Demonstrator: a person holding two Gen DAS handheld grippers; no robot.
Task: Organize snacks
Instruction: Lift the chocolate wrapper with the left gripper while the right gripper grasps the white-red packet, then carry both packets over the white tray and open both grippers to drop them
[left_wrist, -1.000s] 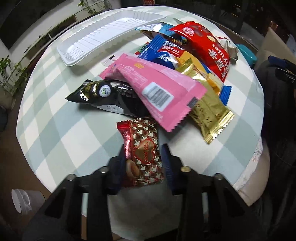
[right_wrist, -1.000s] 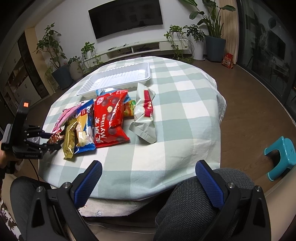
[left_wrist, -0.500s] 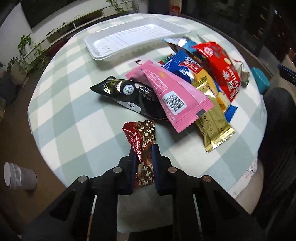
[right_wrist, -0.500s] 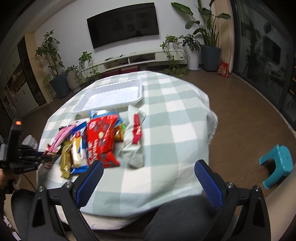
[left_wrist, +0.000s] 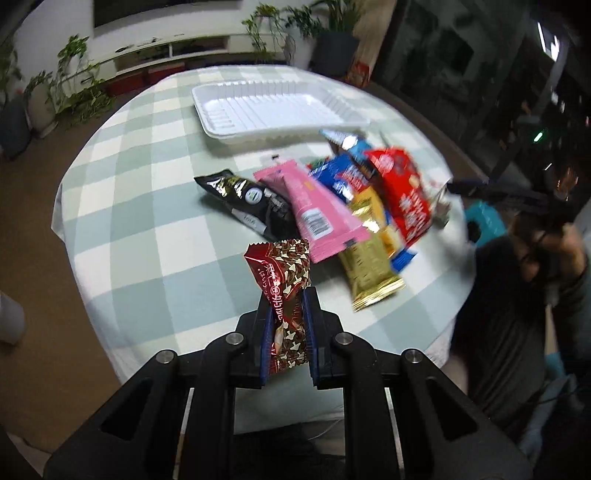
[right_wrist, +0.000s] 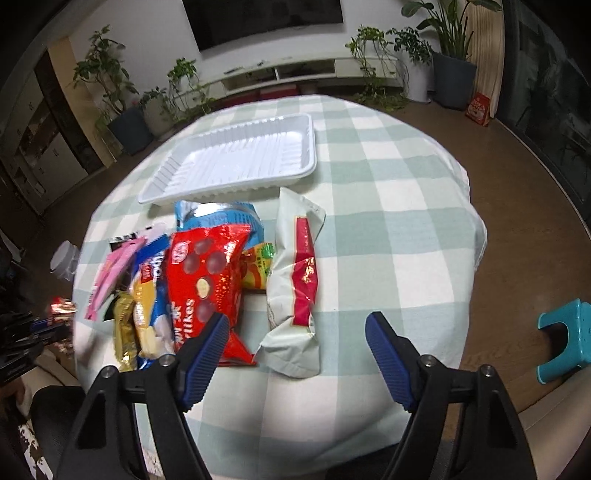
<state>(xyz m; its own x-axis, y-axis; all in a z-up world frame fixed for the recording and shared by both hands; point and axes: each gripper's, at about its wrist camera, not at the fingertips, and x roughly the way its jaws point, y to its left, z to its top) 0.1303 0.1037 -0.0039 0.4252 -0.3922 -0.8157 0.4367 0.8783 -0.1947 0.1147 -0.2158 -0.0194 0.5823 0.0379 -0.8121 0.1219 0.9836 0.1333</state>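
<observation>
Left gripper (left_wrist: 288, 295): clamped tight on the red-brown star-patterned snack (left_wrist: 282, 280), lower centre, lifted above the checked tablecloth (left_wrist: 147, 236).
Right gripper (right_wrist: 295, 332): jaws wide, just been narrowing, gripping nothing; pale packet with a red stripe (right_wrist: 295, 280) lies beyond them.
Snack pile (left_wrist: 351, 206): mid-frame, overlapping.
White tray (left_wrist: 273, 110): farther back, upper centre.
</observation>
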